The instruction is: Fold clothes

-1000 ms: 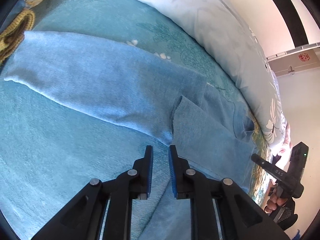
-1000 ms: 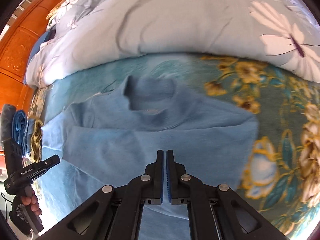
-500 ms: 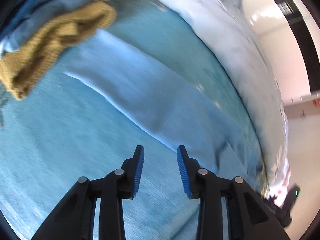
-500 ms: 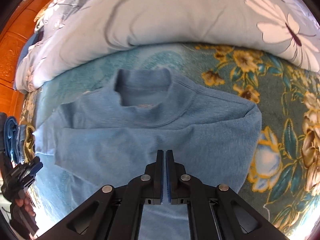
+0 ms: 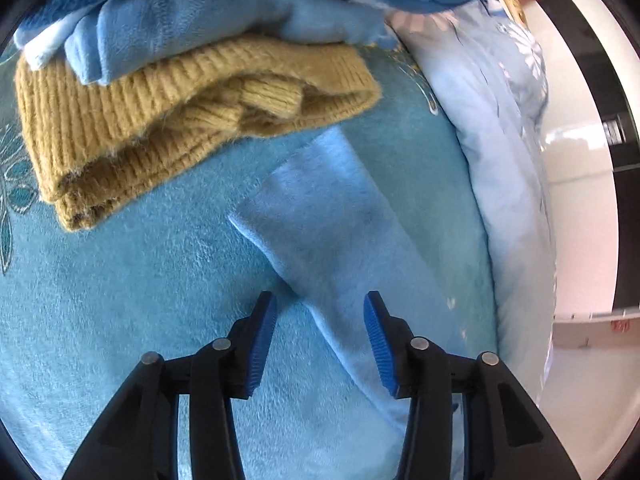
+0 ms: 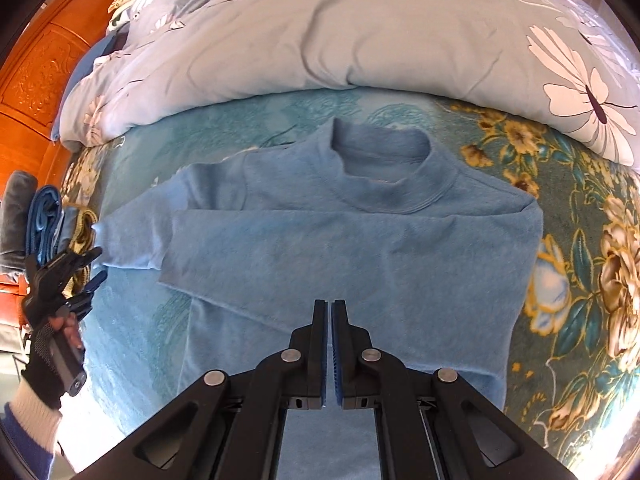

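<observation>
Beside the mustard knit sweater (image 5: 168, 120), the left gripper (image 5: 318, 344) is opening above the blue sweater's sleeve (image 5: 320, 232), ungripped; the right gripper (image 6: 329, 344) is hovering clenched, empty. No writing is legible.

No legible text, label, brand, number or sign anywhere.

A bed (image 6: 568, 184) carries a teal spread with yellow and white flowers. A pale blue floral duvet (image 6: 320, 32) is bunched along its far side. A carved orange wooden headboard (image 6: 36, 72) stands at the left. Bright daylight falls on a white wall (image 5: 580, 216) crossed by dark panels (image 5: 600, 60).
</observation>
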`<state>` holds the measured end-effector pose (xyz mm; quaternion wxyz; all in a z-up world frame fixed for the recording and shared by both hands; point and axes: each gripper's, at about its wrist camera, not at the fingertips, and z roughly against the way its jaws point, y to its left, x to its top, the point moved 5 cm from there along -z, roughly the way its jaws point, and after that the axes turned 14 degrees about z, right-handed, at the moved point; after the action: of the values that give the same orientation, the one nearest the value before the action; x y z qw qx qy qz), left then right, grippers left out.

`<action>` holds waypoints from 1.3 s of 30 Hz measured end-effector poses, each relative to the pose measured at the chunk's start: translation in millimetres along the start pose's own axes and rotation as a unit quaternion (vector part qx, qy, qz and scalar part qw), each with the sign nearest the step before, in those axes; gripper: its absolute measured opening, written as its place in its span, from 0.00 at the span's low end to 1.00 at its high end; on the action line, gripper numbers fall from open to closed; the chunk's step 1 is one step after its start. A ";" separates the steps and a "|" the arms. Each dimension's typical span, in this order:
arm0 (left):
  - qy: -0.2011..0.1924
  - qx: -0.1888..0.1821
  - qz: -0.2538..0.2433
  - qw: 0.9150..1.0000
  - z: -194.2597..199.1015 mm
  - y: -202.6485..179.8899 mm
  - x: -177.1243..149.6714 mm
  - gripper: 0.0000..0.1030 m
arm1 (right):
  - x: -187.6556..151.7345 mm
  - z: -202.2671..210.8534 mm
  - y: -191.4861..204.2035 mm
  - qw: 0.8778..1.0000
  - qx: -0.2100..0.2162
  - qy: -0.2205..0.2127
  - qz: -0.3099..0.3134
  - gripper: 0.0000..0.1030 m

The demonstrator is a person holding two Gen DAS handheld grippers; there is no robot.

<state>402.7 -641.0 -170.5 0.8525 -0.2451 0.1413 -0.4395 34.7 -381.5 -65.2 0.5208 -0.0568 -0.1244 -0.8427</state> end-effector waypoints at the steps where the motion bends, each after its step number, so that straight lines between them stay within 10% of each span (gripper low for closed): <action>1: -0.004 0.000 0.003 1.000 -0.3 -0.4 1.3 0.39 | 1.0 -0.4 2.3 1.000 0.001 0.000 0.000 0.04; 4: -0.009 0.001 0.018 1.000 -3.0 0.2 5.7 0.11 | -0.6 5.6 6.0 1.000 0.000 -0.001 0.004 0.04; 9: -0.026 0.009 0.032 0.999 1.6 -0.6 9.0 0.03 | -3.2 13.3 2.4 1.000 0.000 -0.004 0.001 0.04; 17: -0.062 -0.007 -0.195 0.979 52.6 -96.0 -47.3 0.03 | -15.1 33.6 -25.3 0.999 0.003 -0.021 -0.031 0.04; 28: -0.018 -0.073 -0.497 0.864 88.9 -224.6 -243.3 0.03 | -55.9 71.4 -89.9 0.994 0.003 -0.053 -0.094 0.04; 39: 0.134 -0.029 -0.656 0.742 -3.3 -191.7 -453.5 0.03 | -123.5 75.9 -145.2 0.983 0.003 -0.055 -0.177 0.04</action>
<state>10.5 -365.3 -57.8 0.3179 -0.2400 0.0710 -0.9145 -41.7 -192.6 -41.8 0.3556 -0.0786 -0.1641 -0.9168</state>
